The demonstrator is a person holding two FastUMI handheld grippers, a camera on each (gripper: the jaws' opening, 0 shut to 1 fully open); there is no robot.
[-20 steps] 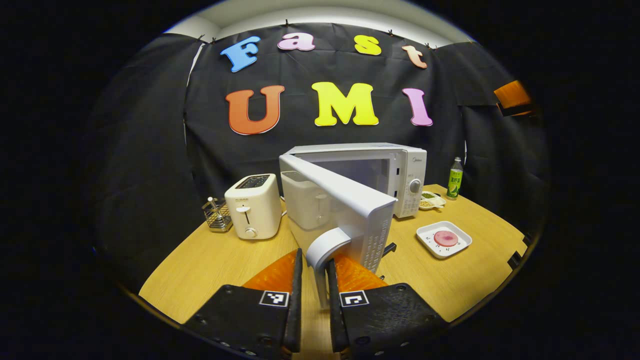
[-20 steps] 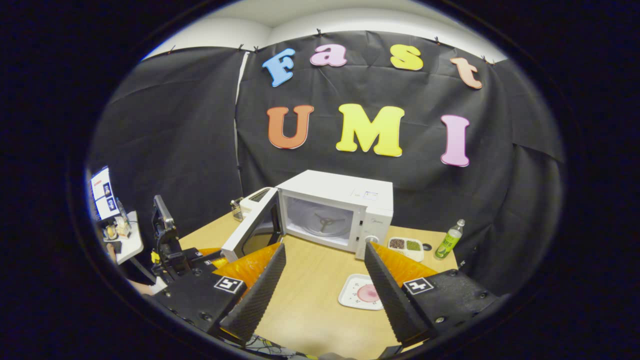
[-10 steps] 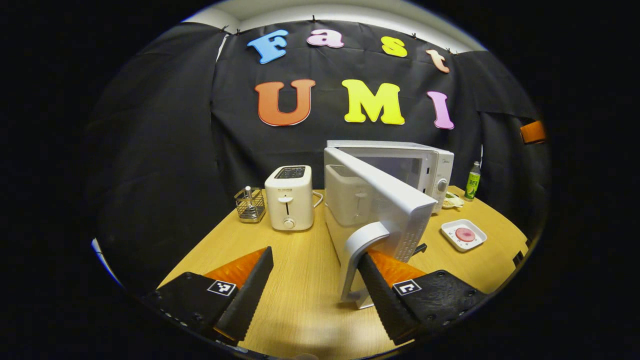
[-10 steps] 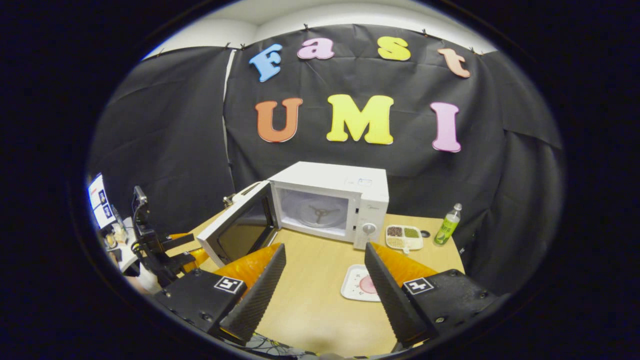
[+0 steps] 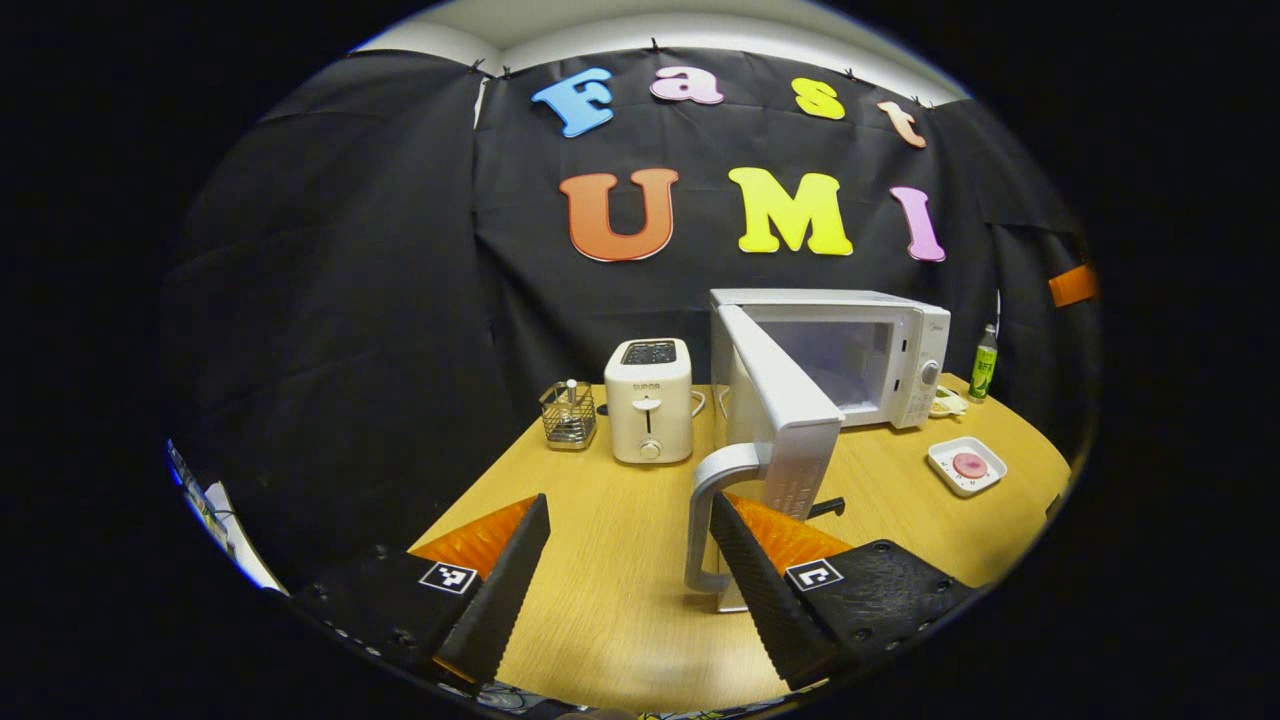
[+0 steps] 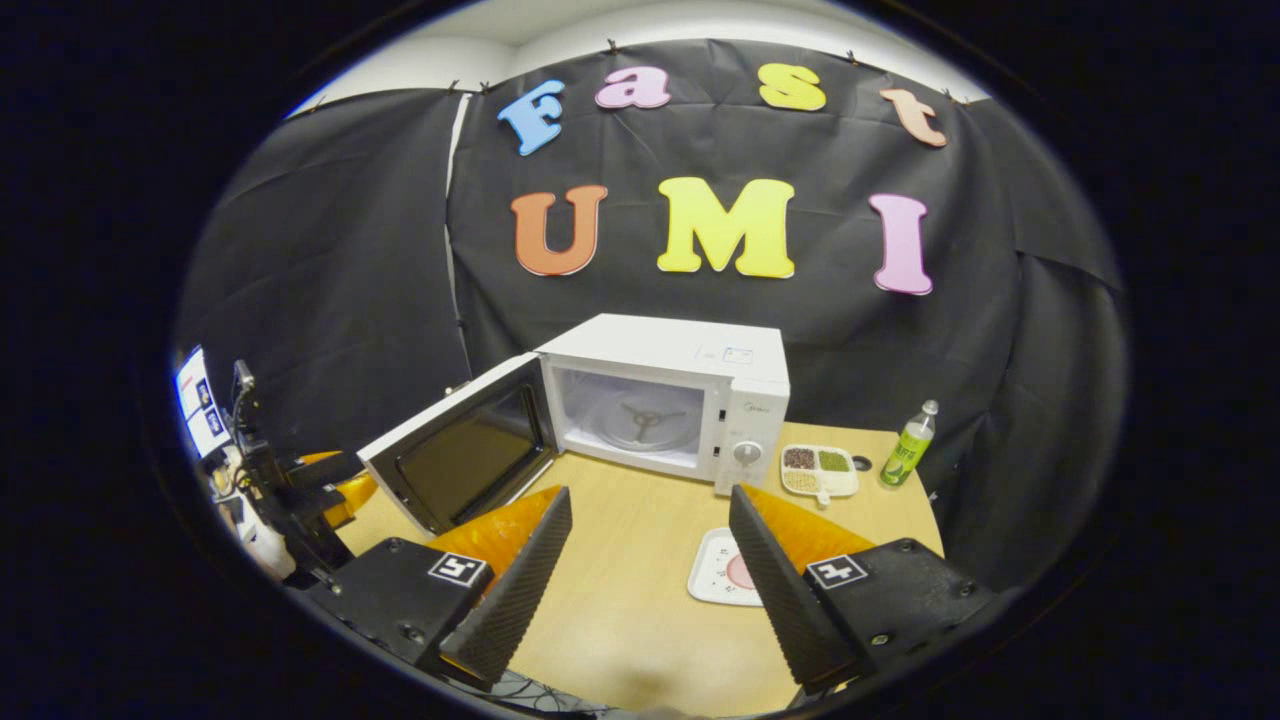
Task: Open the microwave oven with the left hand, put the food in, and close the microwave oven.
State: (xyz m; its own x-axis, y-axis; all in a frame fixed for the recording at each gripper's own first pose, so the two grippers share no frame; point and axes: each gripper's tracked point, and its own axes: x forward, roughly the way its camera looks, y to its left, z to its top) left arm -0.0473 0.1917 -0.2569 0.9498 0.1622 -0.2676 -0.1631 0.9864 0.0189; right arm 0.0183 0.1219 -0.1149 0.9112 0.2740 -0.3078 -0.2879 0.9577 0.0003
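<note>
Stood on a light wooden tabletop (image 5: 620, 560), toward the back wall: a white boxy microwave oven (image 6: 700, 395) with its hinged door (image 6: 455, 460) swung wide to the left. Showed, in the right gripper view, the dark glass inner face of that door and the lit cavity with a three-armed turntable hub (image 6: 645, 415). Gave, in the left gripper view, the door edge-on (image 5: 785, 420), with its curved grey handle (image 5: 705, 525) just beside the right finger; could not tell whether touching. Revealed in the left gripper view, left of the oven, a cream two-slot toaster (image 5: 648, 412) and beside it a small wire basket (image 5: 568, 415). Placed the food as a round pink slice on a square white plate (image 5: 966, 466), well right of the door on the table, seen in the right gripper view (image 6: 722, 580) partly hidden behind a finger. Added a white divided dish of dark and green grains (image 6: 818, 470) and a green plastic bottle (image 6: 908, 445) near the oven's right side. Held the left gripper (image 5: 628, 560) wide apart, gripping nothing. Held the right gripper (image 6: 650, 560) equally spread and empty, above the table before the plate. Caught at the right gripper view's far left the other tool's dark frame (image 6: 285, 495).
</note>
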